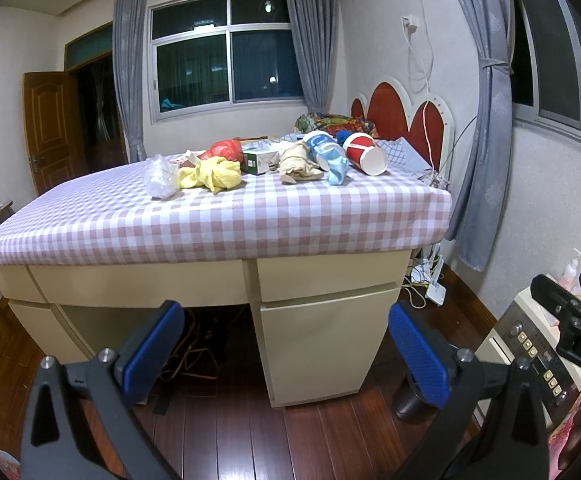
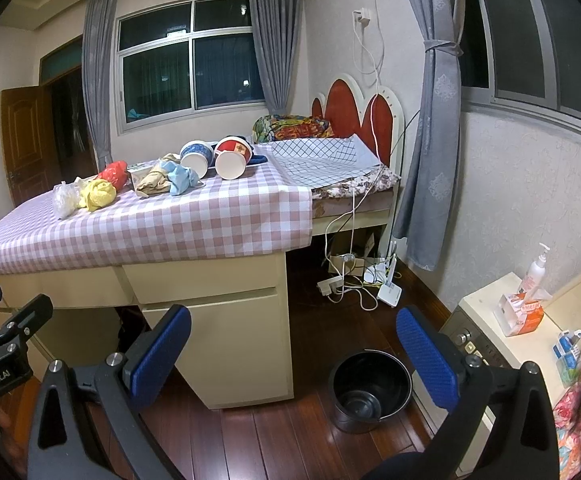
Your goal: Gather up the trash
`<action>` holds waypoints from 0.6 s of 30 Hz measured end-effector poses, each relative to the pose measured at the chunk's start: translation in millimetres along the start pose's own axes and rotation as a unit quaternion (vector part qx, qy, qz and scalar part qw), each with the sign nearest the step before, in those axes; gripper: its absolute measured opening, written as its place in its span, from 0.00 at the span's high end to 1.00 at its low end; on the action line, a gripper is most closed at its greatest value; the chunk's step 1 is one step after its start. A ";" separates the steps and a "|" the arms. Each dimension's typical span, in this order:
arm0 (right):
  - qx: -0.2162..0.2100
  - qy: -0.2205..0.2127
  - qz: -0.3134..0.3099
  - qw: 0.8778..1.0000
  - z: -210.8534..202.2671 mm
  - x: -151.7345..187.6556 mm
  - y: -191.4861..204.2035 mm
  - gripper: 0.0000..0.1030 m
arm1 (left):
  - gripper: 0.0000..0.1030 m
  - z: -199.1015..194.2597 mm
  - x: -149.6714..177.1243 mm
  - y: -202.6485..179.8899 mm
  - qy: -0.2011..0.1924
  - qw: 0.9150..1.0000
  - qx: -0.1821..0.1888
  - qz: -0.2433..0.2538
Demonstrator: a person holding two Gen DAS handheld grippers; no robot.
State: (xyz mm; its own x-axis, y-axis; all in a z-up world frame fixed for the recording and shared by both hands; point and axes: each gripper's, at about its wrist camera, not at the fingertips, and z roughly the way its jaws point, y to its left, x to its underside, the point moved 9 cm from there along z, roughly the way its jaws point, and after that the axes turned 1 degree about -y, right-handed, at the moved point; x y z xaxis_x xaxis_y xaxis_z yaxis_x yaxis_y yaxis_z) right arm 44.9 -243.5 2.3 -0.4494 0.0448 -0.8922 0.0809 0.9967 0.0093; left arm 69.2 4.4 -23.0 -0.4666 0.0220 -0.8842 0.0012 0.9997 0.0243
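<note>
Trash lies in a row on the checkered tablecloth: a clear plastic bag, a yellow wad, a red bag, a green box, a tan wad, a blue mask, a blue-white cup and a red cup on its side. The same pile shows in the right wrist view. A black bucket stands on the floor right of the desk. My left gripper and right gripper are open, empty, low in front of the desk.
The cream desk has drawers below. A bed with a red headboard is behind it. Cables and a power strip lie on the wood floor. A cabinet at the right holds a tissue box and a pump bottle.
</note>
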 end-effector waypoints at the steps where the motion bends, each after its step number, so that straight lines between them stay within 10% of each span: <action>1: 0.000 0.000 -0.001 1.000 -0.4 -0.2 0.0 0.00 | 0.00 0.3 0.3 -0.2 0.000 1.000 0.000 0.000; 18: 0.000 -0.001 -0.002 1.000 -2.2 -2.0 1.8 0.00 | 0.00 -1.3 -2.1 1.8 -0.003 1.000 0.000 -0.001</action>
State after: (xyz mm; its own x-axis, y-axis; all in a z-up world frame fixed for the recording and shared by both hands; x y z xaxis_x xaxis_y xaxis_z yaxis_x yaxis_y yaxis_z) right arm 44.0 -241.7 5.1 -0.4478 0.0406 -0.8932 0.0799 0.9968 0.0052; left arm 69.0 6.1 -20.5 -0.4619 0.0198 -0.8867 0.0005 0.9998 0.0221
